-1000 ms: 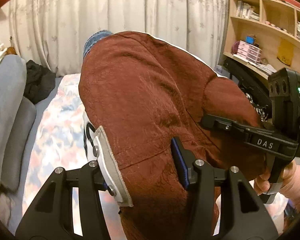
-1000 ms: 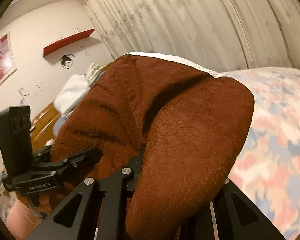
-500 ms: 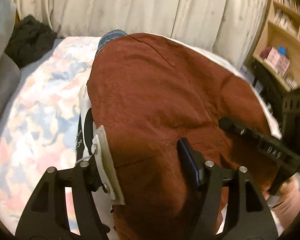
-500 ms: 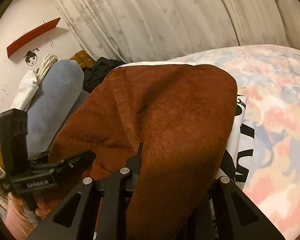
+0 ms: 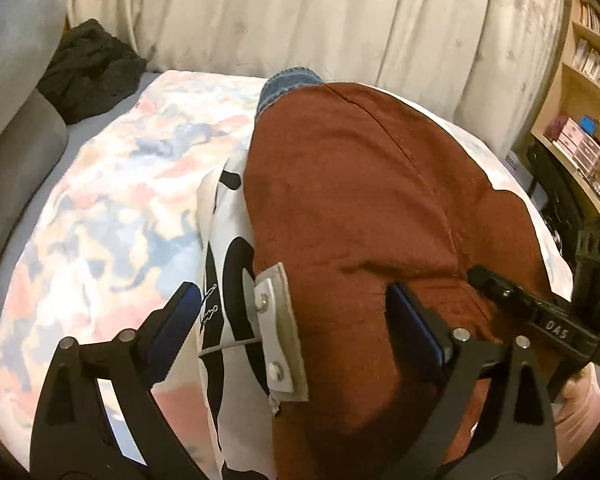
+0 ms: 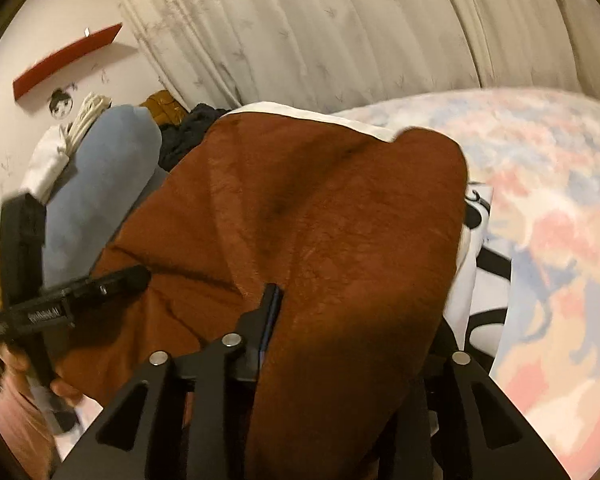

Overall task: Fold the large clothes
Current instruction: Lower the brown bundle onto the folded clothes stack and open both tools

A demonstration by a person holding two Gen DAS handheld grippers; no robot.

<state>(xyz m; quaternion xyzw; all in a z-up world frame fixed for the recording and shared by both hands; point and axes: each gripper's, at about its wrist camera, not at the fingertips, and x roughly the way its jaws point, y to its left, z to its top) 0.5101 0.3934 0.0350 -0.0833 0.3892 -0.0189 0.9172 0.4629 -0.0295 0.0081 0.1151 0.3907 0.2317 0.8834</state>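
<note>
The bed (image 5: 112, 184), with its pink-and-blue patterned cover, fills the left half of the left wrist view and the right side of the right wrist view. On it, in the middle of both frames, lies the brown garment (image 5: 372, 216), doubled over into a broad mound on top of a white cloth with black print (image 5: 224, 240) and a bit of blue denim (image 5: 288, 84) that peeks out at its far end. Judging by that, at least one fold is made and the bundle is being laid down; smoothing and any further folds look left to do.

The left gripper (image 5: 296, 316) stands released, its fingers spread wide on either side of the garment's near edge and grey snap tab (image 5: 278, 328). The right gripper (image 6: 340, 320) has one finger showing and the other buried under cloth, so I cannot tell whether it grips.

A grey-blue cushion (image 5: 16, 92) and dark clothes (image 5: 88, 68) sit at upper left, curtains (image 5: 300, 16) behind, shelves (image 5: 580, 80) at the right edge. The underlying clothes may get dragged along.
</note>
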